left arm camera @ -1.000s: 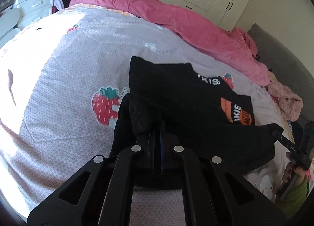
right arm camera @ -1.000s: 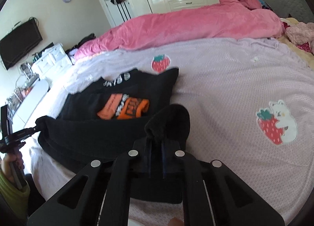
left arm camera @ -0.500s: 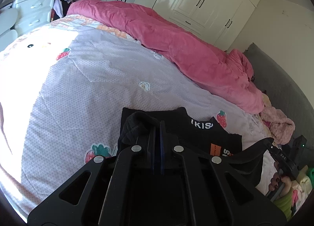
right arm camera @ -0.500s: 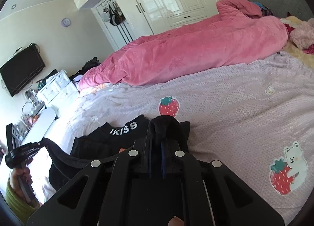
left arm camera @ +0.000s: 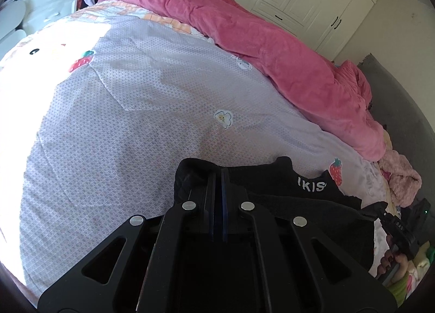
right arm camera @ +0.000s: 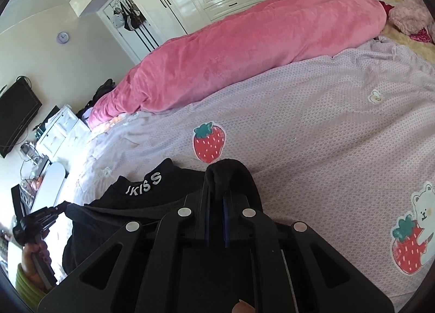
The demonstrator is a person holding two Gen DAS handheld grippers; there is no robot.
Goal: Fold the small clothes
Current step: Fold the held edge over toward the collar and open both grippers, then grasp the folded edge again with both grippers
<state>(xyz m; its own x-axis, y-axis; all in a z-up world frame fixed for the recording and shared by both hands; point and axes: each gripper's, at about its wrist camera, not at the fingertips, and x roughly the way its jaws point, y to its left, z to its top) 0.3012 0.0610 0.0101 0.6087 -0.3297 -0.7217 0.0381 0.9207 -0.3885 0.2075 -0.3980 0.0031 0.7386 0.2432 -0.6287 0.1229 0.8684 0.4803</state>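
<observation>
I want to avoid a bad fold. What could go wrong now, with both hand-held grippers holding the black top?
1. The right hand-held gripper pinches only a small bunch of the black top; it may slip out.
2. The left hand-held gripper also grips a bunched corner, so the fold may land crooked on the lilac bedspread.

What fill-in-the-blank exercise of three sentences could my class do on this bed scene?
1. Both grippers are shut on a ____ garment.
2. The rolled blanket along the bed's far side is ____.
3. The fruit printed on the lilac bedsheet is a ____.

Missing words: black; pink; strawberry
</observation>
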